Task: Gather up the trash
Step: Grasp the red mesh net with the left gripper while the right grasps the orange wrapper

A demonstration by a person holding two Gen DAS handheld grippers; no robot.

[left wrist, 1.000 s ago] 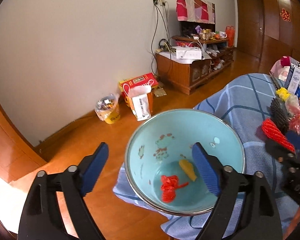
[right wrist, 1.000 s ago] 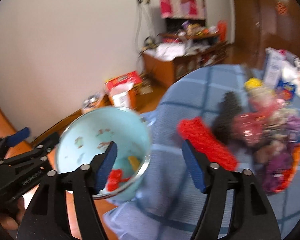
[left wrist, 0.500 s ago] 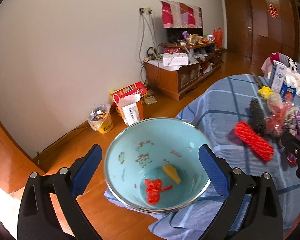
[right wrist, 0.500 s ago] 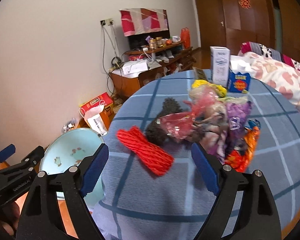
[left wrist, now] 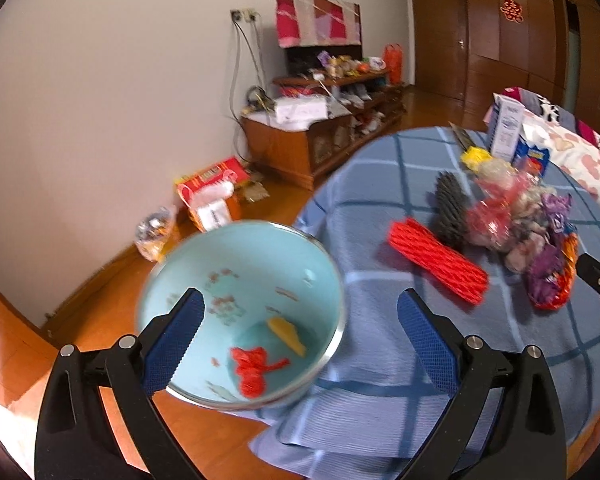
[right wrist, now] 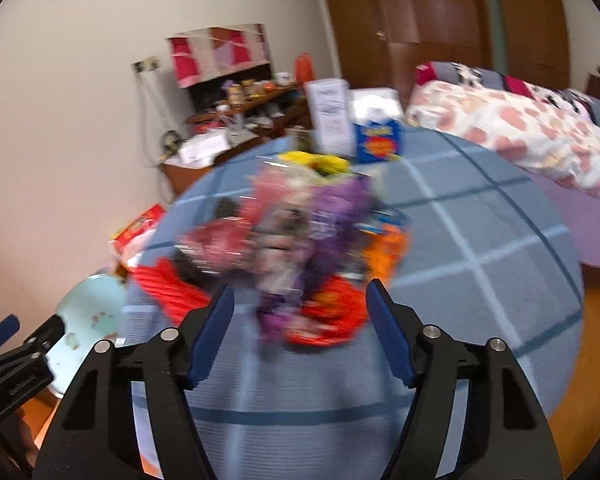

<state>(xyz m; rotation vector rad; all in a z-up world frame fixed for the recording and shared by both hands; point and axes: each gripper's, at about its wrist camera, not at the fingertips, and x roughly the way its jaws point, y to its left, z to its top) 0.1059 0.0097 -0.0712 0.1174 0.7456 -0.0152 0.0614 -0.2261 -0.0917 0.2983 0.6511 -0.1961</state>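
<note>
Trash (right wrist: 300, 248): blurred pile of red, purple, orange wrappers
Writing: unreadable
My right gripper (right wrist: 300, 332): jaws wide, empty
My left gripper (left wrist: 300, 330): jaws wide, empty

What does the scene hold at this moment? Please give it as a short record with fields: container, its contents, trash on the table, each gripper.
container: round light-blue enamel basin with metal rim, at the table's edge
contents: crumpled red net scrap and yellow scrap on its bottom
table: round table under blue checked cloth
trash on table: flat red foam net sleeve, dark foam net, pile of crinkled wrappers
left gripper: open, holding nothing, beside the basin
right gripper: open, holding nothing, facing the wrappers; view blurred
</note>
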